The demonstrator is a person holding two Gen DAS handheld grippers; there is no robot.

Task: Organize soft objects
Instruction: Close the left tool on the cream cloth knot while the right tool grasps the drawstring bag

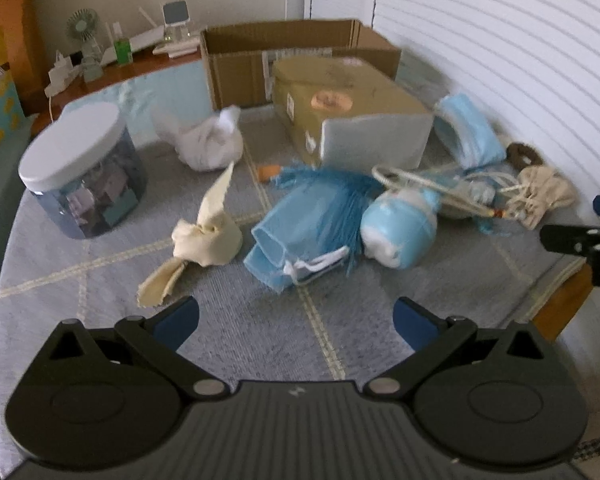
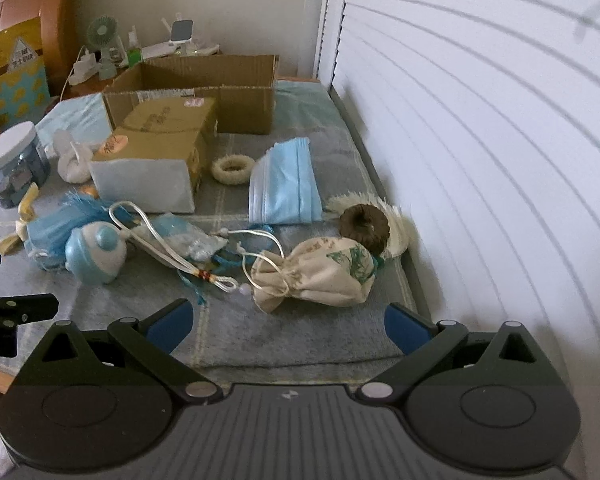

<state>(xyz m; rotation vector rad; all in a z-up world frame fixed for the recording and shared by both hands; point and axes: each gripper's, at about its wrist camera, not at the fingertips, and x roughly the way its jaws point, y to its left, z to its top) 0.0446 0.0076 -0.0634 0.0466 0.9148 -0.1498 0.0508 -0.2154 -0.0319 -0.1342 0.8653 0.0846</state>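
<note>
The left gripper [image 1: 296, 322] sits at the bottom centre of the left wrist view, its blue-padded jaws spread wide and grasping nothing, above the grey checked table cloth [image 1: 228, 332]. The right gripper [image 2: 286, 326] occupies the bottom centre of the right wrist view, likewise released and empty. In the centre of the left wrist view lie a knotted cream cloth bundle [image 1: 206, 240], a folded light-blue face mask [image 1: 296, 236] and a round blue-and-white soft toy [image 1: 400, 228], the mask touching the toy. A knotted white cloth bundle [image 1: 208, 140] rests further up, beside a transparent jar with a white lid [image 1: 84, 168] at the left. An open brown cardboard box [image 1: 292, 56] stands at the upper centre, with a closed tan cardboard parcel [image 1: 352, 108] directly in front of it. In the right wrist view, a cream drawstring pouch with green print [image 2: 316, 276] lies at the centre, just above the right gripper, touching a dark brown hair scrunchie [image 2: 364, 226]. A stack of light-blue face masks [image 2: 284, 182] lies above the pouch, with a cream ring-shaped scrunchie [image 2: 233, 169] to its left
</note>
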